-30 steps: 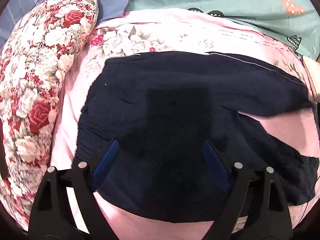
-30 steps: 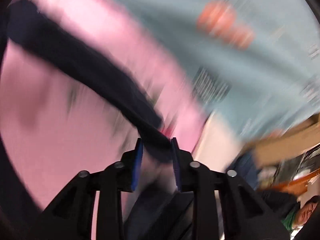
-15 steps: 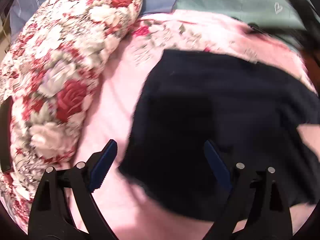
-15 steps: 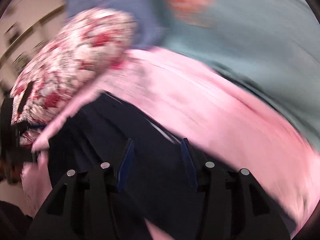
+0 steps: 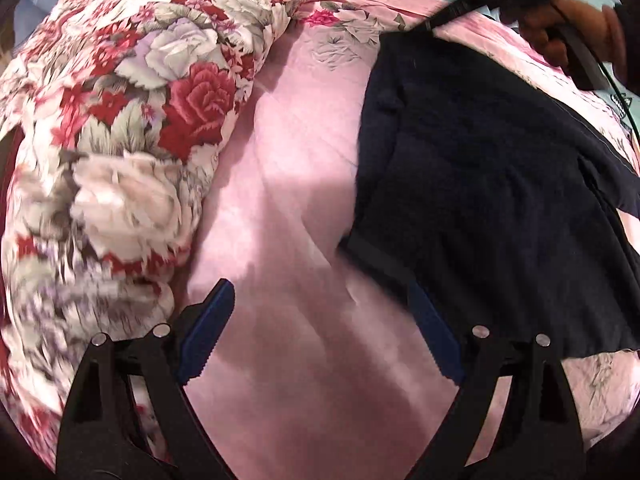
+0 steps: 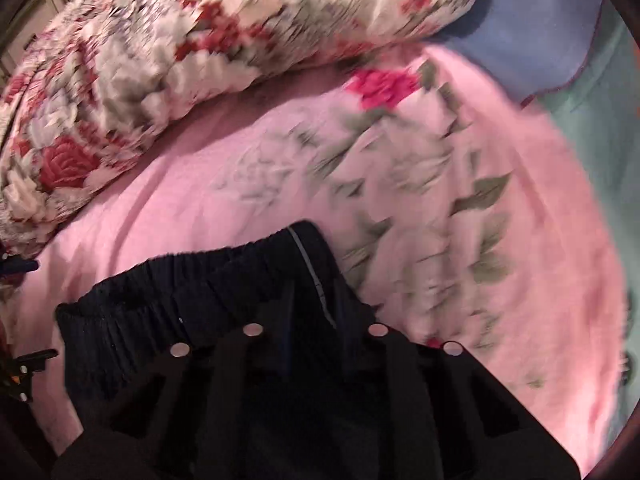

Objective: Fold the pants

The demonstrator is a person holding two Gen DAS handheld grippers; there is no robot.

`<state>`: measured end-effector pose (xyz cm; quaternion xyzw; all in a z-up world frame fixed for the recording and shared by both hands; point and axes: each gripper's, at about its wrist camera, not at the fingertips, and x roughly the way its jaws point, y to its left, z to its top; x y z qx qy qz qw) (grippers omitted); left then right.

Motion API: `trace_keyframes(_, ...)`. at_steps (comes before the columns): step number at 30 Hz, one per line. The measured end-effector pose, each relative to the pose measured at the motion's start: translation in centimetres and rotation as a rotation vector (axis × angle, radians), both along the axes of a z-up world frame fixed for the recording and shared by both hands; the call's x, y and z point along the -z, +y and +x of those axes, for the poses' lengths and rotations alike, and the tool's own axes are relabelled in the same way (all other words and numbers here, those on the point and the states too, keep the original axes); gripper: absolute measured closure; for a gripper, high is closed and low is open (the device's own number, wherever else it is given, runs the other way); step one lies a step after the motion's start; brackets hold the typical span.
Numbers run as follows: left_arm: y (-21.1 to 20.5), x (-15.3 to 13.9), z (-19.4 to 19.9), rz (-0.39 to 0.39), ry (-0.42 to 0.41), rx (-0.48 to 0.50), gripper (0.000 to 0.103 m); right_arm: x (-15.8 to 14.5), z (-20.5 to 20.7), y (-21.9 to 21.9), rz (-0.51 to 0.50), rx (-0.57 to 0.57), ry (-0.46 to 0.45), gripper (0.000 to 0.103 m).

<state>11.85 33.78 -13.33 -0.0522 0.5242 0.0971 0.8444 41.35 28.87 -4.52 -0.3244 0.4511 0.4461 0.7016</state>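
Your left gripper (image 5: 320,336) has its blue-padded fingers (image 5: 206,330) spread wide, with nothing between them; they hang over bare pink bedsheet (image 5: 288,184). The right-hand pad sits just beside the near hem of the dark navy fabric pants (image 5: 492,184), which lie on the sheet to the right of that gripper.

Your right gripper (image 6: 312,320) is low over the gathered elastic waistband of the pants (image 6: 192,292). Its black fingers merge with the dark cloth, so you cannot tell whether they are parted or pinching the fabric.

Beyond the pants, the sheet's printed roses and leaves spread out, and a large red-and-white floral quilt (image 5: 120,128) is bunched along the sheet's left edge. A blue and teal cover (image 6: 560,32) lies past the sheet.
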Motion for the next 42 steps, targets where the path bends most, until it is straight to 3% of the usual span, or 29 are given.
trace_keyframes(4,0.9,0.3,0.8,0.0,-0.005,0.018,0.013,-1.0,2.5,-0.2,0.031,0.109,-0.062,0.085)
trace_keyframes(7,1.2,0.4,1.7,-0.013,-0.009,0.038,0.013,0.5,1.8,-0.6,-0.01,0.153,-0.11,0.075)
trace_keyframes(9,1.7,0.4,2.8,-0.07,-0.018,0.043,0.009,-1.6,0.1,-2.6,0.059,0.216,-0.132,0.069)
trace_keyframes(12,1.1,0.4,4.8,-0.118,-0.019,0.076,0.009,-6.0,-2.8,-8.9,0.232,0.32,-0.057,0.05)
trace_keyframes(15,-0.6,-0.3,6.1,-0.053,-0.071,0.167,0.009,-7.2,-8.2,-14.4,0.263,0.35,0.047,0.05)
trace_keyframes(16,-1.4,0.3,6.8,-0.028,-0.051,0.214,0.01,-7.1,-10.2,-15.4,0.253,0.332,0.069,0.05)
trace_keyframes(17,-1.7,1.1,7.4,-0.024,-0.023,0.226,0.016,-6.9,-12.9,-16.8,0.244,0.305,0.079,0.05)
trace_keyframes(18,-1.8,1.6,7.8,-0.051,-0.004,0.241,0.032,-6.7,-15.1,-17.8,0.229,0.291,0.081,0.05)
trace_keyframes(19,-2.1,1.9,7.9,-0.066,0.002,0.257,0.035,-6.0,-17.5,-18.4,0.195,0.278,0.082,0.05)
trace_keyframes(20,-2.6,1.7,7.6,-0.061,-0.004,0.284,0.047,-4.9,-19.8,-18.3,0.156,0.269,0.066,0.05)
trace_keyframes(23,-3.7,1.0,6.7,0.024,-0.028,0.34,0.054,-0.6,-25.7,-17.0,0.077,0.213,0.048,0.05)
trace_keyframes(25,-2.9,0.7,6.2,-0.004,-0.022,0.334,0.056,1.4,-27.8,-15.8,0.054,0.182,0.049,0.05)
trace_keyframes(27,-2.0,0.2,5.5,-0.023,-0.019,0.322,0.058,3.9,-29.3,-13.8,-0.021,0.152,-0.037,0.05)
trace_keyframes(28,-2.1,0.0,5.1,-0.007,-0.017,0.32,0.058,5.0,-29.4,-12.9,-0.051,0.156,-0.053,0.056)
trace_keyframes(29,-2.1,-0.2,4.9,0.012,-0.019,0.323,0.059,5.5,-29.1,-12.8,-0.051,0.178,-0.042,0.08)
trace_keyframes(32,-2.1,-1.6,2.3,0.035,-0.034,0.314,0.059,4.7,-28.9,-13.0,-0.015,0.203,-0.003,0.094)
trace_keyframes(35,-1.2,-3.0,-0.1,0.008,-0.045,0.295,0.059,1.9,-31.0,-13.3,0.056,0.113,0.031,0.095)
trace_keyframes(37,-1.5,-1.9,-1.4,0.02,-0.008,0.287,0.058,1.2,-32.2,-13.4,0.075,0.087,0.048,0.095)
trace_keyframes(40,-1.8,-0.5,-1.5,0.045,0.056,0.267,0.051,3.5,-32.1,-13.4,0.041,0.105,0.109,0.087)
trace_keyframes(42,-1.3,-2.1,-1.5,0.059,0.035,0.236,0.03,3.2,-31.8,-14.4,0.036,0.133,0.131,0.071)
